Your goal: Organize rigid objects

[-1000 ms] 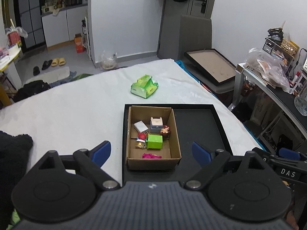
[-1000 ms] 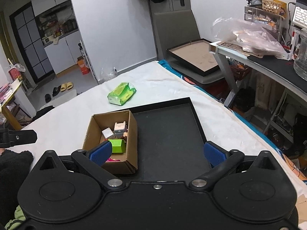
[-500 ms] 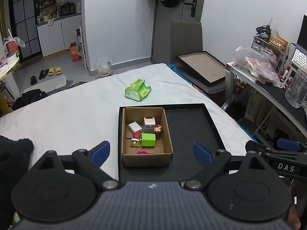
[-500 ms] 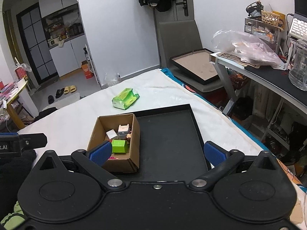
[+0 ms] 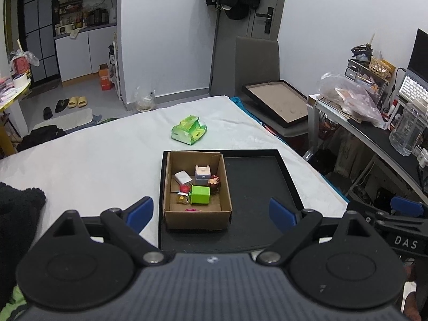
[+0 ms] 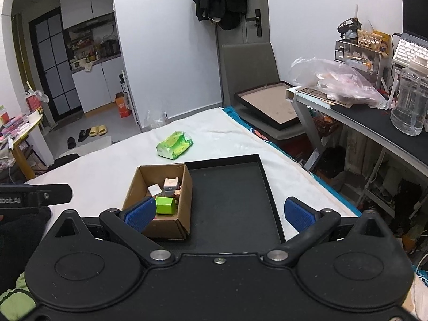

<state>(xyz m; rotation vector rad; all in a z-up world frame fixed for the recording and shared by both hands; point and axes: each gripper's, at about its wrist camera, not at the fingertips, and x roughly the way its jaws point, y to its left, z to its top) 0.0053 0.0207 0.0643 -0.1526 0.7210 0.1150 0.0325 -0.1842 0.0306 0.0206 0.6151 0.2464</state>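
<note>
An open cardboard box (image 5: pixel 196 215) (image 6: pixel 184 200) sits in the left half of a black tray (image 5: pixel 256 187) (image 6: pixel 235 195) on a white-covered bed. Inside lie a green cube (image 5: pixel 200 194) (image 6: pixel 165 205), a white block (image 5: pixel 183 177), a small pale robot-like figure (image 5: pixel 202 172) (image 6: pixel 171 184), a little brown figure (image 5: pixel 214 181), a red piece and a pink piece (image 5: pixel 191 210). My left gripper (image 5: pixel 211 212) hovers open near the box's front wall, holding nothing. My right gripper (image 6: pixel 219 212) is open over the tray's near end, empty.
A green tissue pack (image 5: pixel 188 130) (image 6: pixel 175 145) lies on the bed beyond the tray. A grey chair (image 5: pixel 256 61) holding a framed board (image 5: pixel 278 101) stands at the far right. A cluttered desk (image 6: pixel 374 123) runs along the right. Dark fabric (image 5: pixel 16 214) lies at my left.
Both grippers have pulled back and risen, so the box and tray look smaller and farther off. Both stay open and nothing was picked up.
</note>
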